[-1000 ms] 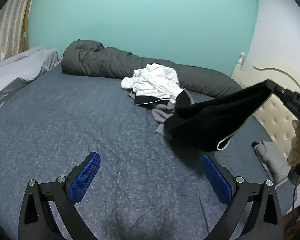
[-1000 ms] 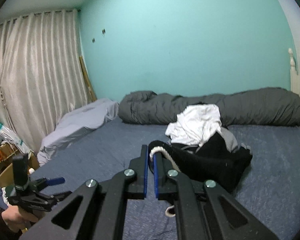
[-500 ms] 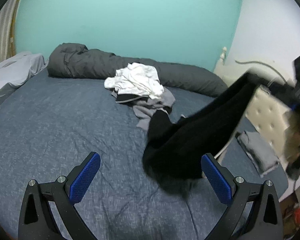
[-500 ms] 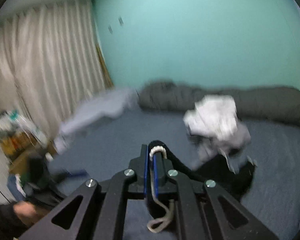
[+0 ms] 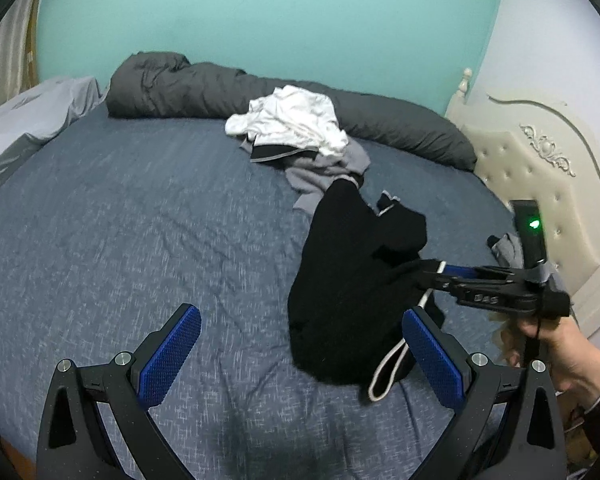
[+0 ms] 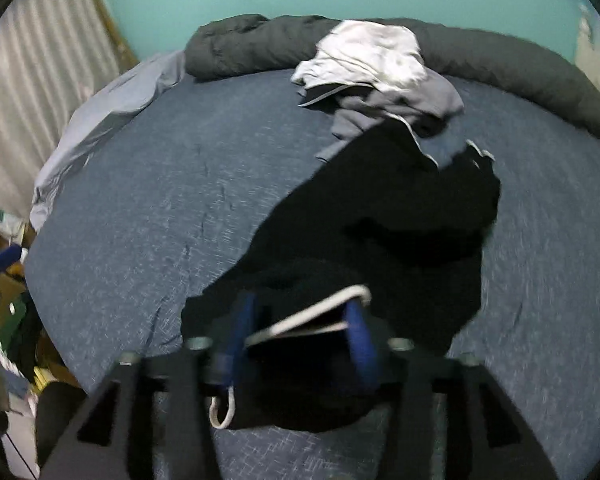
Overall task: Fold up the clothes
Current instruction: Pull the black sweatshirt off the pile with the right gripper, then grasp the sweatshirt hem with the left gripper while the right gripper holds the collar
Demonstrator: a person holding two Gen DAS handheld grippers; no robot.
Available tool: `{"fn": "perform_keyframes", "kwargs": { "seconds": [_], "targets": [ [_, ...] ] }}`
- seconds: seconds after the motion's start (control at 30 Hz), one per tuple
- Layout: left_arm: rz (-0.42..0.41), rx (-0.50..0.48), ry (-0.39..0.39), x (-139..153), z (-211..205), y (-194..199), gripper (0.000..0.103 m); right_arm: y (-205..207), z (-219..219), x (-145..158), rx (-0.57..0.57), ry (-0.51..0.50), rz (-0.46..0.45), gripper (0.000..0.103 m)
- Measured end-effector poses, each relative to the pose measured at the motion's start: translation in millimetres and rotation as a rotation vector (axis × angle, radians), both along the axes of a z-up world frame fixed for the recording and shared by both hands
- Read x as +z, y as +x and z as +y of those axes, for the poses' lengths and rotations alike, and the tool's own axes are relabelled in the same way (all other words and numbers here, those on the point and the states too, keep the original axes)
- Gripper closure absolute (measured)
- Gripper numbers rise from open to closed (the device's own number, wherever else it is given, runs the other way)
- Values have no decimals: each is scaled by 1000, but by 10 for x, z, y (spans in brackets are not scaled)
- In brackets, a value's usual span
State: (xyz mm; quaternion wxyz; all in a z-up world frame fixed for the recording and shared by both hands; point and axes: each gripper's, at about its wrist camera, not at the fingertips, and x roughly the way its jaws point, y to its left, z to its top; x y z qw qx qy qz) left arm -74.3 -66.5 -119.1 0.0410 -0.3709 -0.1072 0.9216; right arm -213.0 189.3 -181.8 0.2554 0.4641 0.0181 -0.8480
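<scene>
We see the bed sheet (image 5: 140,216) as a matt blue woven cloth with a fine heathered fleck and soft creases, while the black garment (image 5: 352,280) on it looks like a dull, light-swallowing knit with a smooth white cord (image 5: 386,376) at its edge. The left gripper (image 5: 300,344) shows matt black plastic arms, bright metal screw heads and blue pads (image 5: 168,350) with a rough dimpled rubbery grain. Beyond, we note the puffy matt grey duvet (image 5: 188,92), crumpled white cotton-like clothes (image 5: 292,120), and a cream headboard (image 5: 540,184) of smooth tufted leatherette with glossy carved trim.
</scene>
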Motion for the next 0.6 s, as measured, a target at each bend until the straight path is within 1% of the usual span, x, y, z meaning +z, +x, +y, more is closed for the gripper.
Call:
{"fn": "perform_keyframes", "kwargs": {
  "seconds": [0.07,0.13,0.2,0.27,0.37,0.43,0.5,0.6],
  "targets": [
    [-17,-7,0,-76,17,-39,0,17,145,-3,-37,-44,-1,38],
    [-35,-20,3,-160,64,-86,0,94,323,65,-64,-113,20,32],
    [-50,-38,6,-238,120,-132,0,166,422,142,-72,-140,37,31],
    [-57,-58,4,-310,183,-178,0,226,518,166,-76,-143,45,31],
    [-80,-78,3,-445,285,-267,0,274,592,69,-85,-152,5,31],
    [-95,-97,17,-532,353,-320,0,311,560,-9,-72,-171,-32,31],
    [-91,-117,34,-578,402,-313,0,376,488,-107,-49,-180,-59,31],
    [-99,-135,24,-609,450,-294,0,443,327,-257,-19,-156,-62,31]
  ]
}}
